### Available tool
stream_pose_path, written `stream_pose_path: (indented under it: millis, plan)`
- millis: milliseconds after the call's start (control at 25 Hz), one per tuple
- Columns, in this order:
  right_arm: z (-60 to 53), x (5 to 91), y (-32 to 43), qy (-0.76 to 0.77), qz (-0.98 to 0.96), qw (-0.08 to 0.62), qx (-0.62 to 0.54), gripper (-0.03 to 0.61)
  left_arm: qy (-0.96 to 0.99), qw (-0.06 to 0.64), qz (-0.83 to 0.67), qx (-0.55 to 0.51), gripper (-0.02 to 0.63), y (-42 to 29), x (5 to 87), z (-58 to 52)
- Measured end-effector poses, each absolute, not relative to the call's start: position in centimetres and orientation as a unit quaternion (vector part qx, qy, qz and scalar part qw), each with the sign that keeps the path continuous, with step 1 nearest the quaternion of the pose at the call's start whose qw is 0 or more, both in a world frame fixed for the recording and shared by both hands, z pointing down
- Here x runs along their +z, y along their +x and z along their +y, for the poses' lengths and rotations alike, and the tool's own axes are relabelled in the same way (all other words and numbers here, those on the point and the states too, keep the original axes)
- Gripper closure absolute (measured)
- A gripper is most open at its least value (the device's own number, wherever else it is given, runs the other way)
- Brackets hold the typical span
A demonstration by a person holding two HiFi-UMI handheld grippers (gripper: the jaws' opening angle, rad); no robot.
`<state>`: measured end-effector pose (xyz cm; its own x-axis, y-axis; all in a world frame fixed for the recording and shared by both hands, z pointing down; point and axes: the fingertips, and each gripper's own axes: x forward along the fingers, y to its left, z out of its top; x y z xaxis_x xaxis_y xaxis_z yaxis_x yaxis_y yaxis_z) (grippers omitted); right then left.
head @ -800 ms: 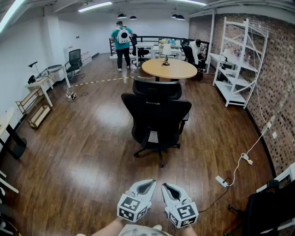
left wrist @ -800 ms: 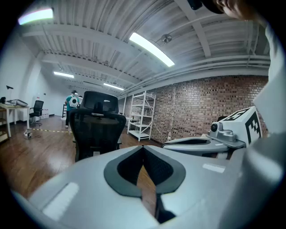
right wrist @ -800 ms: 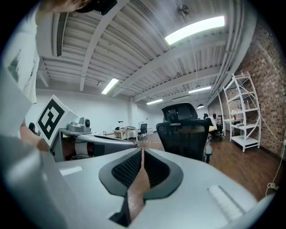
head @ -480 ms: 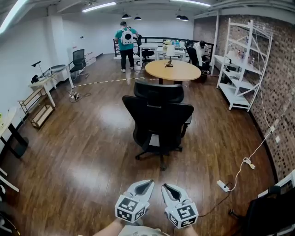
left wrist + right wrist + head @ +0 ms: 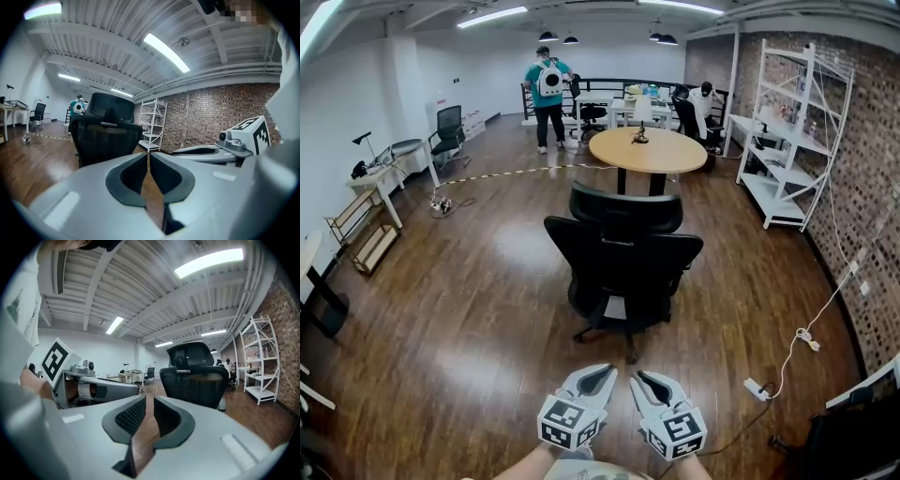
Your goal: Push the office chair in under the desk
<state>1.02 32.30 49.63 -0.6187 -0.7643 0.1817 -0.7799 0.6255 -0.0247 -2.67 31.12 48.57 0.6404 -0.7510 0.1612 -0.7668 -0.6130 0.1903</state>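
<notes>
Facing office chair (image 5: 623, 255) well ahead, left gripper (image 5: 598, 375) pressed together, right gripper (image 5: 647, 380) slightly parted

Open-plan office.
Swivel chair (image 5: 623, 258), round counter (image 5: 647, 150), white shelving (image 5: 787, 122), brick wall (image 5: 862, 159), ceiling strip lights (image 5: 492, 13).

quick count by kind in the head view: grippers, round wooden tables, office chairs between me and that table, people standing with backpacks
grippers: 2 (left gripper, right gripper)
round wooden table: 1
office chair before it: 1
standing person with backpack: 1
total: 5
</notes>
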Motion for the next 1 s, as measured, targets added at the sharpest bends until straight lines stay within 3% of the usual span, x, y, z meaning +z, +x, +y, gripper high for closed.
stream_pose_path:
  millis: [600, 1000]
  plan:
    - [20.5, 47.8, -5.1, 0.459, -0.883, 0.091, 0.029, 0.494, 0.916, 0.102, -0.389, 0.015, 0.578, -10.0, 46.2, 19.5]
    - [15.5, 46.3, -4.9, 0.471, -0.875, 0.111, -0.014, 0.468, 0.916, 0.048, -0.397, 0.026, 0.522, -14.0, 45.2, 14.4]
